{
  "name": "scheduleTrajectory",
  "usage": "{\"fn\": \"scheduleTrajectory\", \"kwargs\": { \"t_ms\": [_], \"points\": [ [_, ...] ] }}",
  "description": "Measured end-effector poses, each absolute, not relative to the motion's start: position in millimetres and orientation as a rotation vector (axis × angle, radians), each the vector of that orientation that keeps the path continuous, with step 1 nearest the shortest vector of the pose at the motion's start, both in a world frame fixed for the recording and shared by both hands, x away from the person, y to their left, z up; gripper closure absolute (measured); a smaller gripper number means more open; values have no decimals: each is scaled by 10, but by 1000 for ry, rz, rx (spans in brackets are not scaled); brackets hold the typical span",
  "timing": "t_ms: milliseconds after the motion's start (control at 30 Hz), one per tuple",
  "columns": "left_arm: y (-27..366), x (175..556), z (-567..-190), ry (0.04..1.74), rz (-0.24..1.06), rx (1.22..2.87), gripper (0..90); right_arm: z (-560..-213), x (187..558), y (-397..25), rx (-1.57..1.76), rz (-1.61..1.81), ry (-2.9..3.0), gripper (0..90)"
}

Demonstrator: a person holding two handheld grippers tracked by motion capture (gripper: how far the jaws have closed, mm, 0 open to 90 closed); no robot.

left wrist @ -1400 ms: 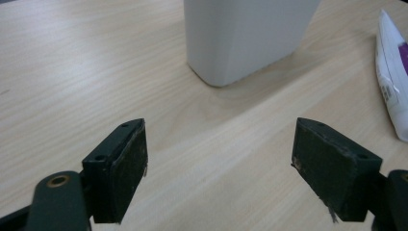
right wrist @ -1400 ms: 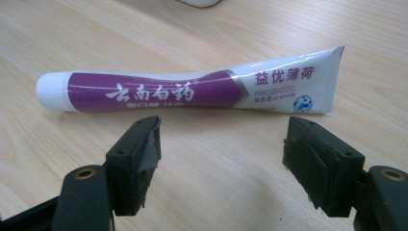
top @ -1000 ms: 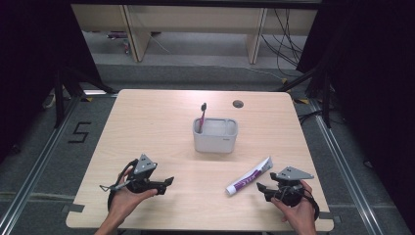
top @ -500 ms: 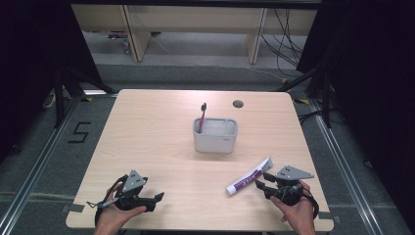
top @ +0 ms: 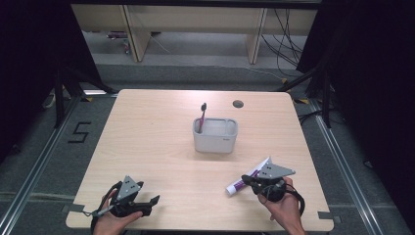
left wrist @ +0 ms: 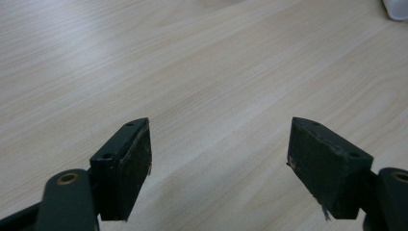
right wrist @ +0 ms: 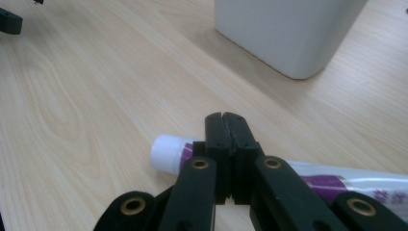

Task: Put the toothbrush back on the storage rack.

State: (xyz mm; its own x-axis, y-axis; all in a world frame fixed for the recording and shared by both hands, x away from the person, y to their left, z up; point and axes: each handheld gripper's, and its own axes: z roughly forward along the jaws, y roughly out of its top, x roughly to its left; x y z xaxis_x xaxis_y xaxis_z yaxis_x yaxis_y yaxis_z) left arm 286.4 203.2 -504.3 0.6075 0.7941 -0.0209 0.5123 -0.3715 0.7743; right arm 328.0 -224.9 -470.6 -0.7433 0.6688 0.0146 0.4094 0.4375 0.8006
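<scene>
A white rectangular tub point(top: 215, 138) stands mid-table with a dark-headed toothbrush point(top: 201, 115) leaning upright in its left corner. A white and purple toothpaste tube point(top: 241, 182) lies flat at the near right. My right gripper point(top: 248, 180) rests over the tube's middle. In the right gripper view its jaws point(right wrist: 225, 121) are pressed together with nothing between them, and the tube point(right wrist: 169, 153) runs crosswise beneath, white cap to the left. My left gripper point(top: 148, 205) sits at the near left edge, open. Its jaws point(left wrist: 219, 159) stand wide apart over bare wood.
The wooden table point(top: 156, 132) has a small round hole point(top: 238, 104) at the far right. The tub's wall point(right wrist: 288, 33) rises close ahead in the right gripper view. Dark floor and metal rails surround the table; shelving stands beyond the far edge.
My left gripper has drawn back toward the near edge and slightly left. The right gripper and the tube have barely moved.
</scene>
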Motion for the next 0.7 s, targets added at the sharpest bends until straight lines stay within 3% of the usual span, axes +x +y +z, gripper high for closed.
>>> {"fn": "scheduleTrajectory", "kwargs": {
  "t_ms": [700],
  "points": [
    [1993, 2895, -5091, 1025, 446, 2073, 239, -4832, 3400, -1696, 819, 1106, 2537, 900]
  ]
}}
